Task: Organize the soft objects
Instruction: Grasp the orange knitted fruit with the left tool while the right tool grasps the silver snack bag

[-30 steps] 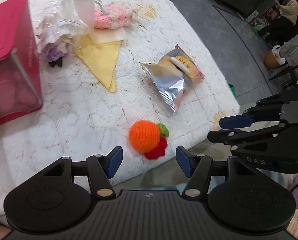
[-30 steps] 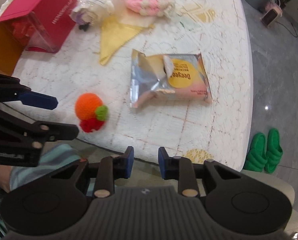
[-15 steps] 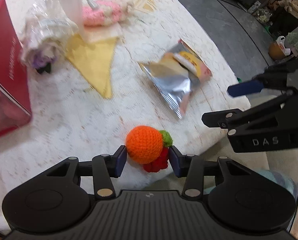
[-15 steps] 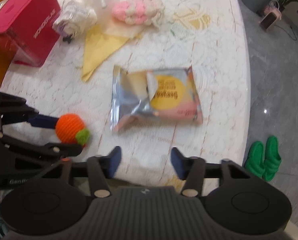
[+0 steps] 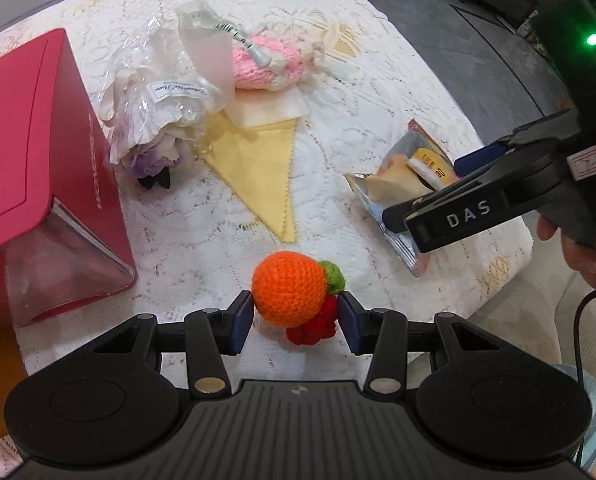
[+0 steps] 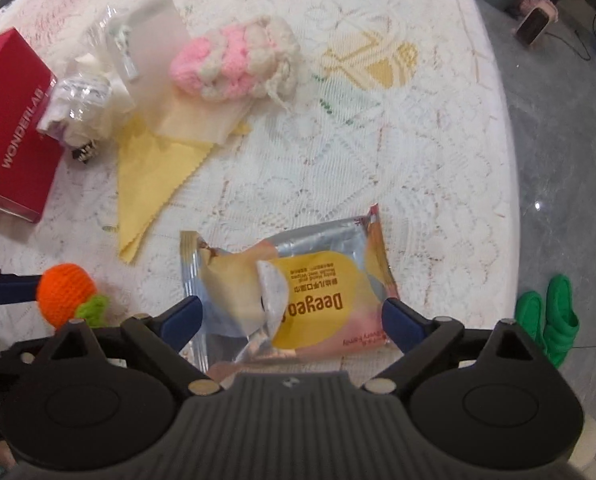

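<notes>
Crocheted orange (image 5: 287, 294) is sitting at the near edge of the lace tablecloth (image 5: 338, 128), and the left gripper (image 5: 295, 322) is clamping it, both blue pads pressing its sides. Its green and red knitted bits are sticking out to the right. The right gripper (image 6: 291, 314) is hanging spread wide over the foil snack packet (image 6: 298, 296), one finger on either side of it, not gripping it.
</notes>
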Demonstrator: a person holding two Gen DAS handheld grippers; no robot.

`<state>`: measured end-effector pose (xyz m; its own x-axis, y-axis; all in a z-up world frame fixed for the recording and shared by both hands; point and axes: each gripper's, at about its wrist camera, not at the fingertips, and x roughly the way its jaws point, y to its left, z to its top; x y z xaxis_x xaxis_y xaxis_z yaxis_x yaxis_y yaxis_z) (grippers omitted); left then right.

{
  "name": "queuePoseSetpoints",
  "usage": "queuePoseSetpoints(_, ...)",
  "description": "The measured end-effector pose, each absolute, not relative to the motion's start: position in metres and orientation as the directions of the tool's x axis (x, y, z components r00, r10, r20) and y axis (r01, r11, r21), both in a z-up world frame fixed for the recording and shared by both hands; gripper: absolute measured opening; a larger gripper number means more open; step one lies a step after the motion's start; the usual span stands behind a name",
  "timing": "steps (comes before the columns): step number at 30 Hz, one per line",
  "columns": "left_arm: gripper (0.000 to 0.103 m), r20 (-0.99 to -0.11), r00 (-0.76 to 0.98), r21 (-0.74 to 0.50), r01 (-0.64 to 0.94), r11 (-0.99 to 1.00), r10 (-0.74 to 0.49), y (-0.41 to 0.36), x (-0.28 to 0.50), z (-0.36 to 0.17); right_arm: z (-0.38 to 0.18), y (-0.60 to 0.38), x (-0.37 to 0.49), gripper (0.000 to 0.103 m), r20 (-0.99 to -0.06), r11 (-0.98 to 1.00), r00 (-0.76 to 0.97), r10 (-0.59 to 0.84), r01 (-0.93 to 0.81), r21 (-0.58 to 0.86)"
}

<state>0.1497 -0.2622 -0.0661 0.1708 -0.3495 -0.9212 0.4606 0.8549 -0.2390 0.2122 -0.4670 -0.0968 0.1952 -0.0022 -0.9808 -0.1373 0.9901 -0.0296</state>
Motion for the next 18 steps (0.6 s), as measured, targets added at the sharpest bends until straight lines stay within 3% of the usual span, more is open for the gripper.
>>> queuePoseSetpoints(4, 0.052, -0.922, 0.157, -0.250, 0.456, 0.854, -0.353, -0.260, 0.152, -0.070, -0.106, -0.467, 0.213, 0.094, -0.982, 0.991, 0.188, 0.005, -0.131, -0.020)
queuePoseSetpoints(8, 0.052, -0.925, 0.144, -0.255, 0.454, 0.854, -0.353, -0.259, 0.151, -0.072, -0.104, -0.461, 0.211, 0.082, -0.980, 0.988, 0.201, -0.007, -0.149, -0.038)
queuePoseSetpoints(15, 0.052, -0.919, 0.153, -0.263, 0.446, 0.855, -0.363, -0.253, 0.150, -0.069, -0.091, -0.441, 0.206, 0.040, -0.971, 0.977, 0.236, -0.024, -0.200, -0.072)
queuePoseSetpoints(18, 0.052, -0.918, 0.153, -0.265, 0.450, 0.853, -0.366, -0.249, 0.146, -0.066, -0.085, -0.433, 0.202, 0.012, -0.967, 0.973, 0.251, -0.032, -0.213, -0.088)
